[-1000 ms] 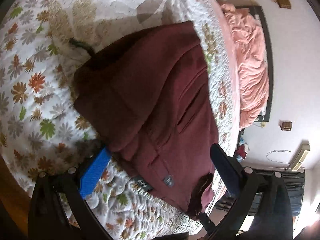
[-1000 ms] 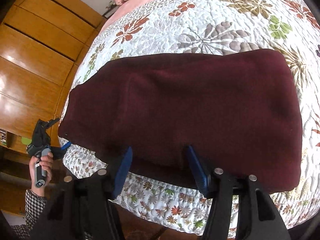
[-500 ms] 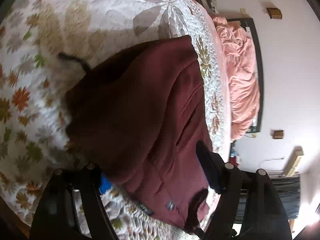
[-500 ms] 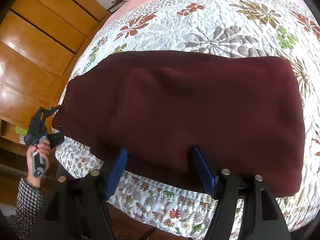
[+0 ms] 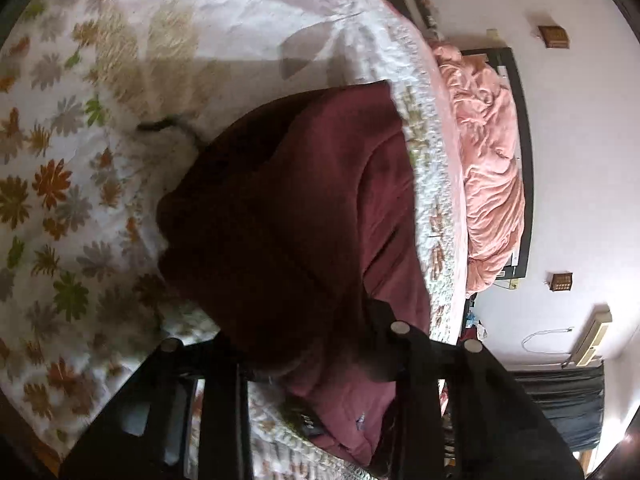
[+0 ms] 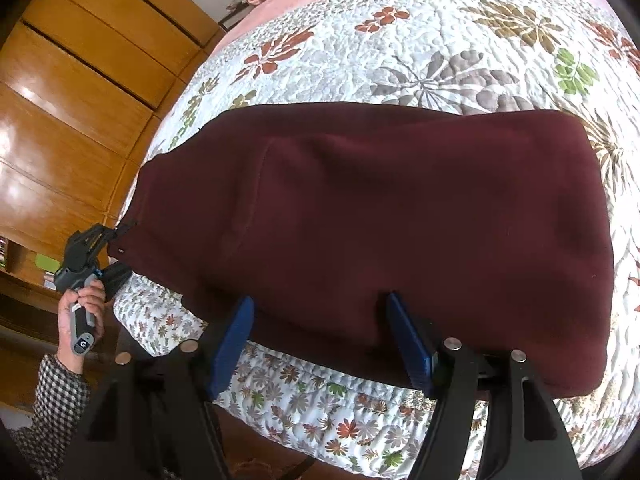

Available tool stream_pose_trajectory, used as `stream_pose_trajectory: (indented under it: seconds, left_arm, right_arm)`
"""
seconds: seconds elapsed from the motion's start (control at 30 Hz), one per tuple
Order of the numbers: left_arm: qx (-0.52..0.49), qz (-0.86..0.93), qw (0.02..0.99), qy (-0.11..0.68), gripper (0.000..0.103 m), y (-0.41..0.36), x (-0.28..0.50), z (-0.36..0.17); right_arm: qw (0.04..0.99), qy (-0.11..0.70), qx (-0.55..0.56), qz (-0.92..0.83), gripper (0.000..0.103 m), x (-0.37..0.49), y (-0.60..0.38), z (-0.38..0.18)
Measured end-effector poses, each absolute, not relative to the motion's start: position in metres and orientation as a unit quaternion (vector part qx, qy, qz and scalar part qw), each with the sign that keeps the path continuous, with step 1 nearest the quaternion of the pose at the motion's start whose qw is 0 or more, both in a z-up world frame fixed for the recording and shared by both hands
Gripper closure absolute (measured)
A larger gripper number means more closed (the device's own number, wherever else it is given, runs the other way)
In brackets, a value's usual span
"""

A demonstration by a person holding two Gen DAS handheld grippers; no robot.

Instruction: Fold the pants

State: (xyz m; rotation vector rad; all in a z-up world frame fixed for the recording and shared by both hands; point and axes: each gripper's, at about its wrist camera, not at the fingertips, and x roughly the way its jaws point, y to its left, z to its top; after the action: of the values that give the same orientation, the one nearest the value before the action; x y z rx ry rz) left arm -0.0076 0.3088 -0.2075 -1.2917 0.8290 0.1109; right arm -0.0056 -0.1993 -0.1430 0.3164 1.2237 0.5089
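Dark maroon pants [image 6: 392, 216] lie folded on a floral quilt [image 6: 440, 52]. In the left wrist view the pants [image 5: 288, 224] fill the centre, waistband and label toward the bottom. My left gripper [image 5: 304, 344] has its jaws around the near edge of the pants; the cloth hides its tips. It also shows in the right wrist view [image 6: 112, 248] at the pants' left corner. My right gripper [image 6: 320, 328] is open, its blue pads either side of the pants' near edge.
A pink blanket [image 5: 492, 168] is bunched at the head of the bed. Wooden wardrobe doors [image 6: 72, 92] stand left of the bed. The quilt's edge [image 6: 320, 412] drops off just below the pants.
My left gripper has moved forward onto the pants' edge, and its blue pad is now hidden under cloth. My right gripper has edged slightly closer to the pants.
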Motion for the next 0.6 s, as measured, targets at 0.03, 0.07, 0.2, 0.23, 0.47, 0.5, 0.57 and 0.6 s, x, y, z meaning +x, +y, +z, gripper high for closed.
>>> stream_pose_trajectory:
  seconds: [0.03,0.07,0.2,0.23,0.47,0.5,0.57,0.6]
  left_arm:
    - [-0.583,0.042,0.725,0.364,0.077,0.307,-0.007,-0.199]
    - [-0.58,0.035,0.731,0.357,0.077,0.305,-0.005,-0.193]
    - [-0.548,0.006,0.765,0.339,0.077,0.289,0.005,-0.161]
    - [-0.541,0.002,0.771,0.337,0.077,0.286,0.005,-0.155]
    - [-0.475,-0.031,0.818,0.324,0.077,0.249,0.019,-0.11]
    - [-0.466,-0.035,0.823,0.324,0.077,0.244,0.02,-0.106]
    - [-0.433,-0.045,0.838,0.329,0.076,0.228,0.025,-0.094]
    - [-0.416,-0.051,0.845,0.331,0.076,0.219,0.028,-0.088]
  right_arm:
    - [0.776,0.566,0.148,0.235,0.033,-0.006,-0.2,-0.143]
    - [0.776,0.566,0.148,0.236,0.033,-0.006,-0.2,-0.143]
    - [0.777,0.564,0.149,0.238,0.033,-0.005,-0.202,-0.143]
    - [0.776,0.563,0.154,0.239,0.033,-0.005,-0.204,-0.143]
    - [0.782,0.545,0.178,0.243,0.033,-0.007,-0.217,-0.129]
    - [0.785,0.542,0.178,0.241,0.033,-0.007,-0.219,-0.126]
    - [0.79,0.532,0.189,0.239,0.033,-0.007,-0.227,-0.12]
    - [0.791,0.53,0.193,0.237,0.033,-0.006,-0.229,-0.119]
